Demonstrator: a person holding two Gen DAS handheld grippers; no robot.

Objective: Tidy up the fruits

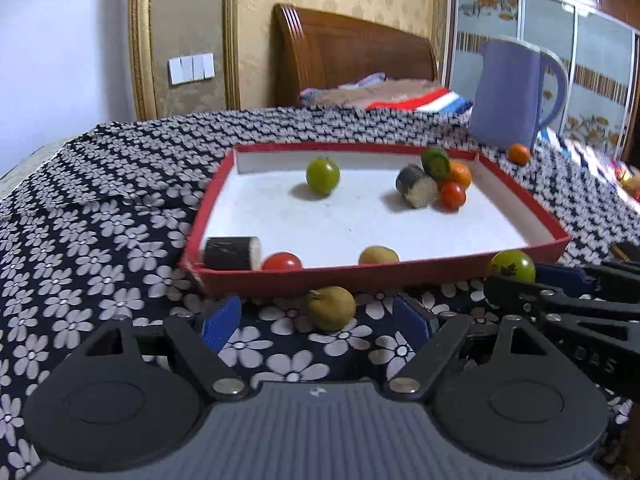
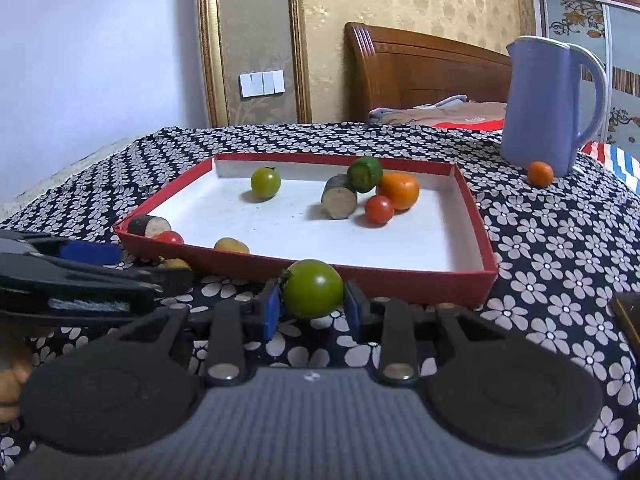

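Observation:
A red-rimmed white tray lies on the flowered cloth and holds several fruits and dark cut pieces. My right gripper is shut on a green tomato just in front of the tray's near wall; the same tomato shows in the left wrist view. My left gripper is open around a brownish-yellow fruit on the cloth before the tray; the fingers stand apart from it. A small orange fruit lies on the cloth by the jug.
A blue jug stands behind the tray's right corner. The cloth-covered table drops off at the left. A bed with a wooden headboard lies beyond. A dark object pokes in at the right edge.

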